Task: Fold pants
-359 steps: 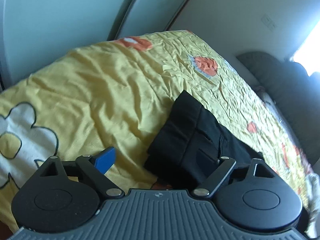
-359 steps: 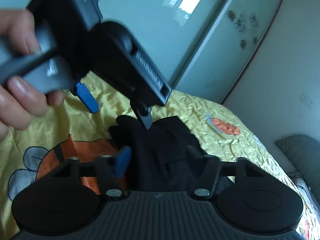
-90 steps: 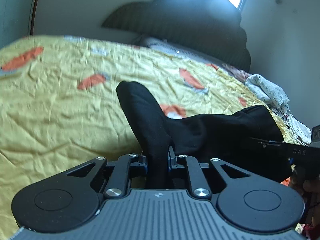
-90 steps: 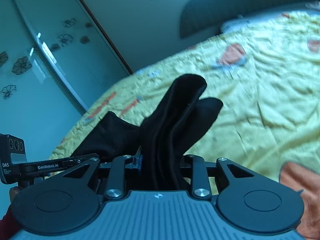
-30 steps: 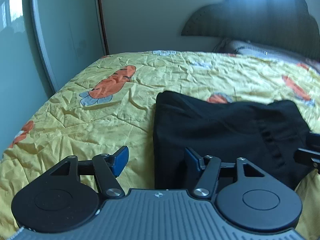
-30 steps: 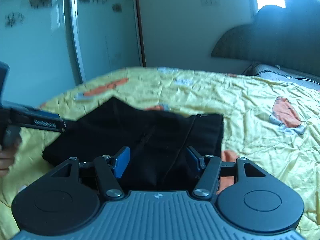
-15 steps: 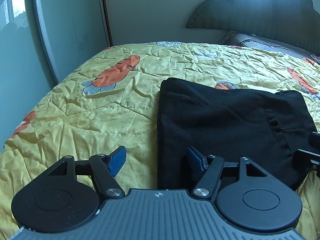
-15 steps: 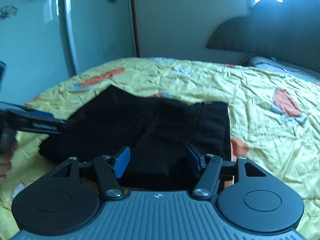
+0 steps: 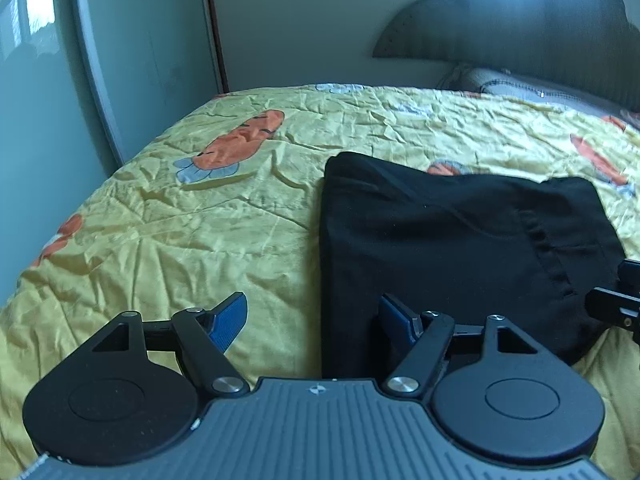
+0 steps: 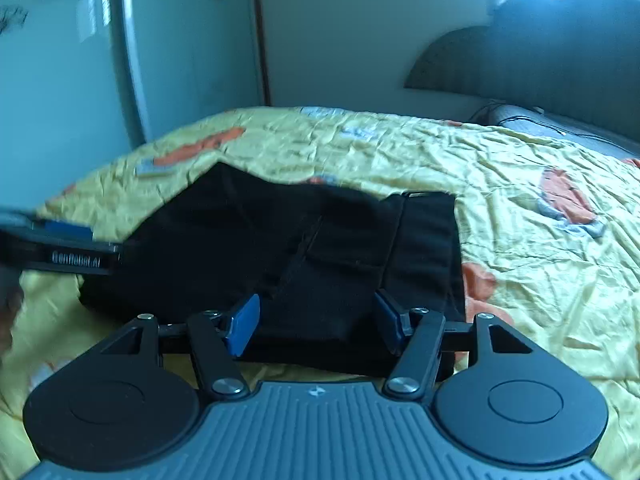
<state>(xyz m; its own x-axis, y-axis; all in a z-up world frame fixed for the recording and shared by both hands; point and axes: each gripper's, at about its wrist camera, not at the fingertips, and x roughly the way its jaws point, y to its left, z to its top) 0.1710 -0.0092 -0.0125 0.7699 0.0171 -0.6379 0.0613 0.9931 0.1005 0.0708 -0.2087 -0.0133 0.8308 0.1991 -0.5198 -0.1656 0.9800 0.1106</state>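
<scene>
At the near edge of the bed, the left tongs (image 9: 313, 320) stand wide with nothing pinched; their jaws have just been opening, and the near left edge of the pants (image 9: 448, 248) lies in the gap between the blue pads, the right pad over the black cloth and the left pad over the bare quilt (image 9: 192, 232). The right tongs (image 10: 316, 326) also stand apart, empty, with the near edge of the pants (image 10: 304, 256) showing between their pads and no pad pressing on it. The pants are black and lie folded into a flat, roughly square bundle on the near part of the quilt, with a waistband strip and a seam along their right side in both views. In the right wrist view the left tongs (image 10: 68, 246) reach in from the left edge, level with the left side of the pants, though blur hides whether they touch; in the left wrist view a black part of the right tongs (image 9: 618, 300) shows at the right edge, just beside the cloth. The quilt is yellow, creased, and printed with orange carrots (image 9: 240, 140). Farther off, a dark headboard (image 9: 520, 28) stands at the far right, and pale sliding doors (image 10: 80, 60) fill the left.
</scene>
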